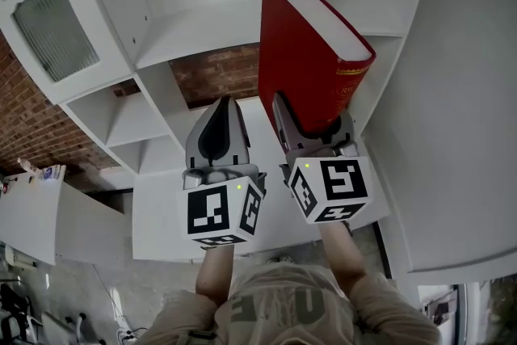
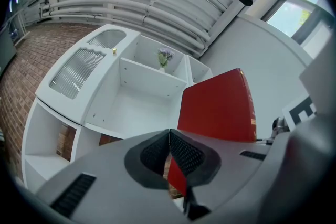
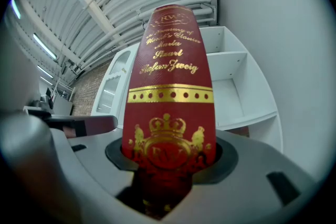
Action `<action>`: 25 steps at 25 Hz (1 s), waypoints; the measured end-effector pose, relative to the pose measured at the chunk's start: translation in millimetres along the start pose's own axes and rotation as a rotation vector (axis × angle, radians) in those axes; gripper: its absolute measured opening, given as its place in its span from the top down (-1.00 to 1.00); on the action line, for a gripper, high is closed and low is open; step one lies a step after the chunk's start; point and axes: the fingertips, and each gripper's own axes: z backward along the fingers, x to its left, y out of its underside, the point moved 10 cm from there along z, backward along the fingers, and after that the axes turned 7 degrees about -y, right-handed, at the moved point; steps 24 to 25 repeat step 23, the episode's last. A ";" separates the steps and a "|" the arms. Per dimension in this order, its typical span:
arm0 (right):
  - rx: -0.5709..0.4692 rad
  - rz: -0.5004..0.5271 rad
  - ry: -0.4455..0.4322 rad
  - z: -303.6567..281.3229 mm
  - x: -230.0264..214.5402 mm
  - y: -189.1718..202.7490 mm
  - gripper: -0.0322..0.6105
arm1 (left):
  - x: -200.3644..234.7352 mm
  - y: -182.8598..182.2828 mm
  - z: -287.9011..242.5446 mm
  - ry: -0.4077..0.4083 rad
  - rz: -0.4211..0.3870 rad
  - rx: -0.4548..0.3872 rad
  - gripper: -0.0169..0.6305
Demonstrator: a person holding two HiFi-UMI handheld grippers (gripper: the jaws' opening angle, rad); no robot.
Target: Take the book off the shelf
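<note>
Head view: the right claw (image 1: 311,125) is gripping a red book (image 1: 311,52) by the lower end of its spine and holding it upright in the air in front of a white shelf (image 1: 202,32). The book is sitting clear of the shelf's compartments, with its white page edges showing along the upper side. Just beside it, the left claw (image 1: 220,125) is hanging empty with its jaws pressed together. Two bare forearms (image 1: 347,254) are reaching up from the bottom edge behind the marker cubes.

In the right gripper view, the spine, with its gold lettering and crown emblem, is filling the gap between the jaws, and the pads are pressing on both covers. In the left gripper view, the ribbed pads (image 2: 184,155) are meeting with nothing between them, and the book's cover is showing behind them to the right.

A brick wall (image 1: 214,73) is showing through one open-backed compartment. A glass-paned door (image 1: 48,24) is closing off the shelf's left end. A small vase of flowers (image 2: 164,59) is standing in an upper compartment.
</note>
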 end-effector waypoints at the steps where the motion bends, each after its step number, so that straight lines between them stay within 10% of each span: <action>1: 0.003 0.000 -0.001 -0.7 0.4 0.8 0.13 | 0.6 0.3 0.4 -0.003 -0.001 0.000 0.91; 25: 0.002 -0.007 -0.012 -3.4 -2.2 -1.7 0.13 | 2.4 -2.1 0.3 -0.019 0.010 -0.003 0.91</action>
